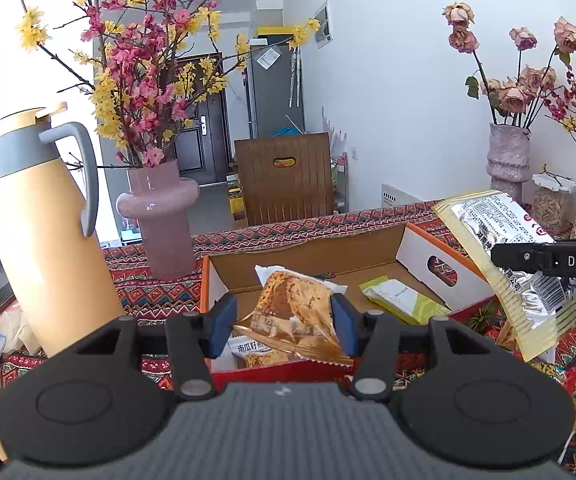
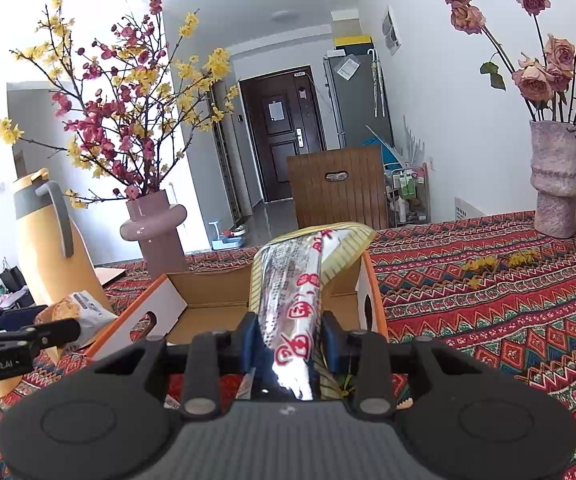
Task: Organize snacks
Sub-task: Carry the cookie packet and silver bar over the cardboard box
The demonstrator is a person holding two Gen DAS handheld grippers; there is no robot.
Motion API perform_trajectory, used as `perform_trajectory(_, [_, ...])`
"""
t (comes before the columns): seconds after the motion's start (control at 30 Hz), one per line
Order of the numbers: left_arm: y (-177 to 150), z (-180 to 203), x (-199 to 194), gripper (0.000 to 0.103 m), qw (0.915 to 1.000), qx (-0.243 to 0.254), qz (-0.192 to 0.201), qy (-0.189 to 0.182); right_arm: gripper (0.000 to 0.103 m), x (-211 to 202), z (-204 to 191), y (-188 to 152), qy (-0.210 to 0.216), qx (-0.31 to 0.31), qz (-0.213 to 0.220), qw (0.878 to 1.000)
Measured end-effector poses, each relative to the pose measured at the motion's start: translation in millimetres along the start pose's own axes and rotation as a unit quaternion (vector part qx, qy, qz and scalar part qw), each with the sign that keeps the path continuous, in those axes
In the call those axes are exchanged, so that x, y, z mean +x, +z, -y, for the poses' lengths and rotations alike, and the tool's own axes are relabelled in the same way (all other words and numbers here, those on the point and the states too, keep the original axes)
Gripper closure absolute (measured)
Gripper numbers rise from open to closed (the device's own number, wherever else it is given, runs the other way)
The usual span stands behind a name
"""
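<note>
Both grippers were loaded. Left gripper (image 1: 282, 330) had its blue pads pressed, at a middling width, on the sides of a clear-wrapped brown seeded pastry packet (image 1: 294, 312), held just above the near wall of the open cardboard box with orange edges (image 1: 420, 250). Right gripper (image 2: 288, 344) was closed narrow on a long silver-and-yellow foil snack bag with red characters (image 2: 292, 292), whose long axis ran straight forward from the jaws and reached over the box's near-right corner.

From either gripper the box lay directly ahead and below, its brown floor mostly bare, so the coming move looked like a short carry forward and a lowering. Judging by the views, the left gripper sat nearer the box's middle. A small green-and-white wrapped bar (image 1: 402, 298) already lay on the box floor toward the right, where the foil bag might land on it.

Beyond the box stood a pink glass vase of blossom branches (image 1: 156, 220) and a tall yellow thermos jug with a grey handle (image 1: 44, 232) on the red patterned tablecloth of the table (image 2: 488, 312); neither blocked the way.
</note>
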State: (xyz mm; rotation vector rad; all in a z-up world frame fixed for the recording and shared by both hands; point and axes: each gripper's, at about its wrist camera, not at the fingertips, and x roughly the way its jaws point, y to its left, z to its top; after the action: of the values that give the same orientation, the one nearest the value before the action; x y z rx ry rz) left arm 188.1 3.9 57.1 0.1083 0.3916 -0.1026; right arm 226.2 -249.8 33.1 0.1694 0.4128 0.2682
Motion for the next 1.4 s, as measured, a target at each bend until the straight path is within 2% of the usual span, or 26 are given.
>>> perform_trajectory(0.27, [13.7, -5.9, 24.8, 0.051, 0.9995, -0.03, 0.002, 0.013, 0.071, 35.9, -1.6, 24.3, 0.004, -0.005, -0.005, 1.0])
perform_trajectory(0.53, [15.4, -10.1, 57.4, 0.051, 0.9986, -0.046, -0.015, 0.02, 0.071, 77.2, 8.2, 32.3, -0.003, 0.005, -0.027, 1.0])
perform_trajectory(0.8, [3.8, -16.1, 87.3, 0.051, 0.9968, -0.063, -0.043, 0.025, 0.071, 109.3, 16.6, 22.9, -0.008, 0.017, -0.051, 0.999])
perform_trajectory(1.17, [-14.1, -20.3, 108.7, 0.051, 0.9938, -0.075, -0.077, 0.028, 0.07, 128.6, 24.3, 9.6, -0.011, 0.029, -0.073, 0.997])
perform_trajectory(1.27, [-15.1, -19.8, 109.1, 0.05, 0.9935, -0.078, -0.079, 0.024, 0.069, 130.8, 24.2, 6.8, -0.01, 0.028, -0.079, 0.996])
perform_trajectory(1.4, [-15.4, -20.5, 107.1, 0.046, 0.9931, -0.084, -0.076, 0.029, 0.058, 129.5, 25.8, 6.2, -0.014, 0.034, -0.081, 0.996])
